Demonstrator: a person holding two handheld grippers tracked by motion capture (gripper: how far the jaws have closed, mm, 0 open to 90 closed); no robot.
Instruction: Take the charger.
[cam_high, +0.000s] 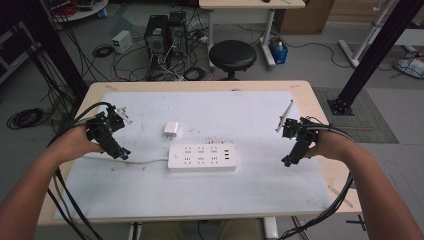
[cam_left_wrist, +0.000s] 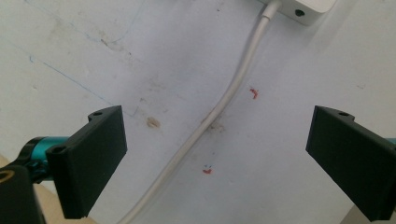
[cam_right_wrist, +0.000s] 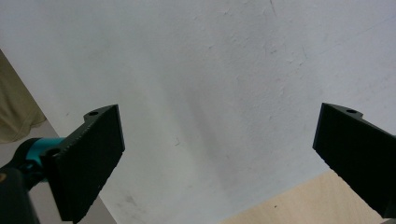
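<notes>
Both tongs gape wide, holding nothing: left gripper (cam_high: 121, 153) mid-left over the power strip's cord (cam_left_wrist: 205, 126), right gripper (cam_high: 287, 161) mid-right.

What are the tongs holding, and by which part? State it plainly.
Nothing is held. The left tongs stand open above the white cable; the right tongs stand open over the bare white mat.

A flat white rectangular plastic power strip (cam_high: 202, 157) lay between the left gripper (cam_high: 124, 154) and right gripper (cam_high: 286, 162), its white cable (cam_left_wrist: 210, 123) trailing under the left gripper's open jaws.
</notes>
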